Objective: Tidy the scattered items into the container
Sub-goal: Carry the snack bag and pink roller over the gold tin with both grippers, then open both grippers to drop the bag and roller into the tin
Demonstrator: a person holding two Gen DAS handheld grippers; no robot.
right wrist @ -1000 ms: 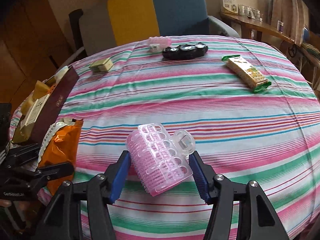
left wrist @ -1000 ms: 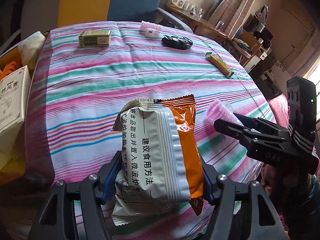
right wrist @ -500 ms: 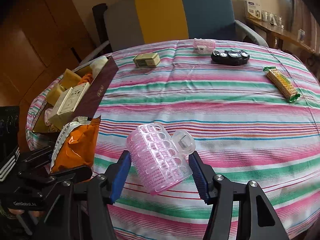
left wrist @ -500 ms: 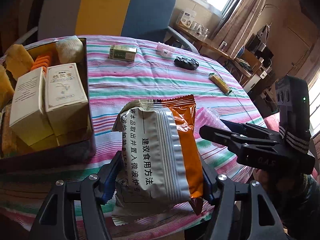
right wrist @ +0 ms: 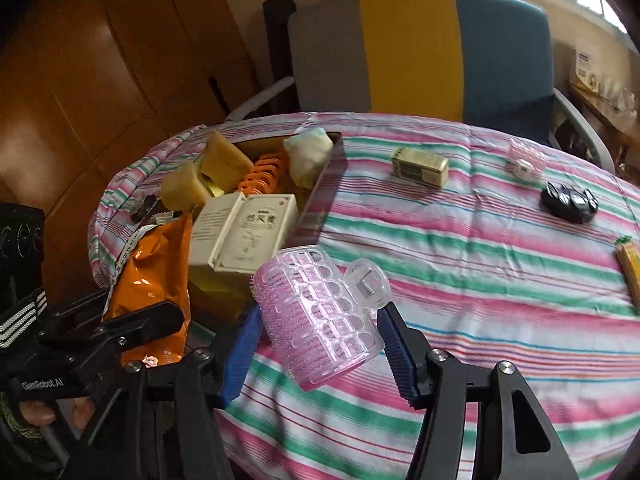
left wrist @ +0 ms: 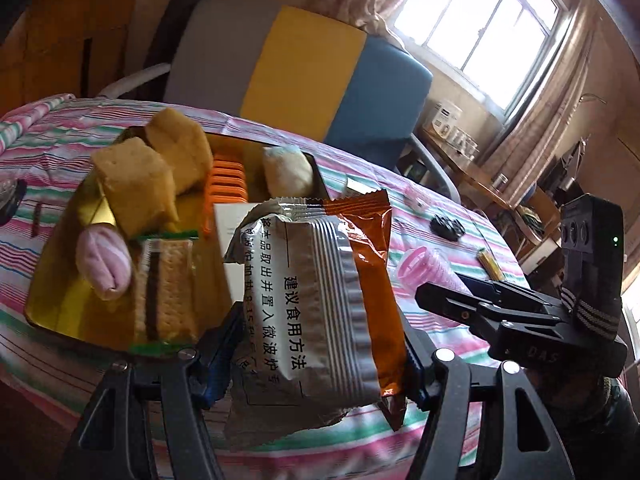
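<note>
Two grippers loaded, both near container. Left gripper (left wrist: 316,344) clamped on orange-and-silver snack packet (left wrist: 320,300), packet upright, long axis vertical between jaws. Right gripper (right wrist: 316,340) clamped on pink hair roller (right wrist: 320,316), roller tilted, long axis leaning back from jaws. Open box (right wrist: 320,196) of packed items lies ahead and to left of both. Left gripper judged nearer: packet hangs at box's near edge; roller sits off its right corner, over striped tablecloth (right wrist: 480,280).

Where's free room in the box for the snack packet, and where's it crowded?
Bare gold floor of the brown box shows along its left edge, beside the pink marshmallow-like piece. Crowded: the yellow sponge cakes, orange stack and white cartons fill the rest.
</note>
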